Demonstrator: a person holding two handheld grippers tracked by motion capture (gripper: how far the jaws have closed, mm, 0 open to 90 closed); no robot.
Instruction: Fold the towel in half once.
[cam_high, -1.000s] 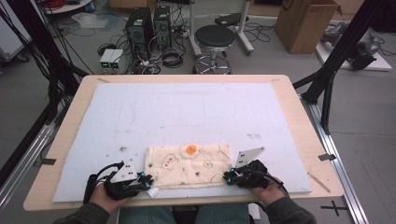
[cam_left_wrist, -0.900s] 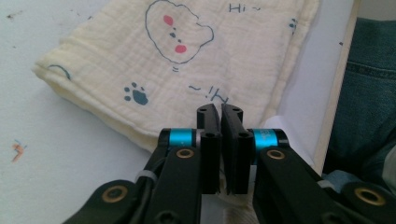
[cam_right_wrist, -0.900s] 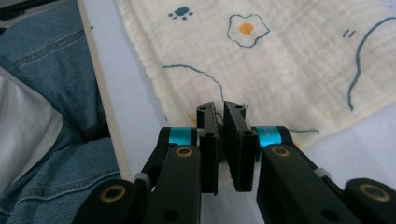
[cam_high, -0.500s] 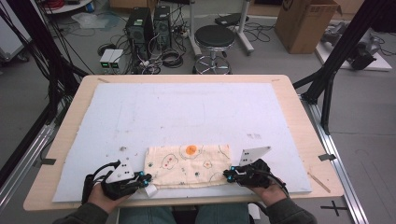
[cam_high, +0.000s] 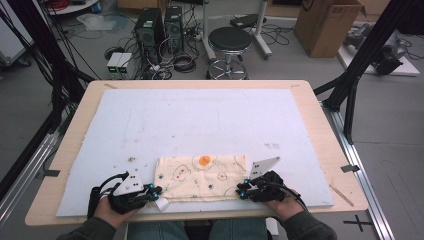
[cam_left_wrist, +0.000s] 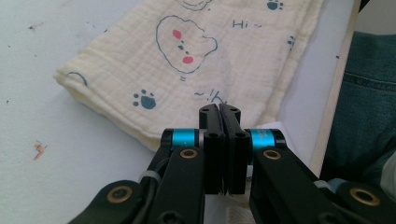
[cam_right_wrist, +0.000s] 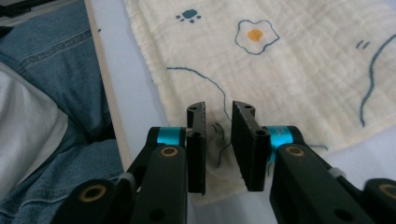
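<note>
Left hand-held gripper sits at the near left corner of the cloth, jaws pressed together; in the left gripper view the jaw tips meet right at the cloth's near edge, cannot tell if any fabric is caught between them. A small white tag lies just beside this gripper's tips, at the cloth corner. Right hand-held gripper is at the cloth's near right corner, jaws a little apart, with cloth lying under and between them in the right gripper view; not clamped.

Cloth is a cream folded rectangle with printed eggs, paw prints and blue outlines, lying flat between the two grippers on the white mat, near the front edge of the wooden worktop. Mat ahead of both grippers is bare apart from small dark specks; nothing blocks either gripper's way to the cloth.

Left hand and right hand come in from the near edge, low on the worktop, each gripper pointing inward toward the cloth. Grey plates top both grippers; the right one tilts up over the cloth's right end. Blue jeans show just behind the worktop edge. Beyond the worktop, well ahead: a black stool, computer towers, a cardboard box.
</note>
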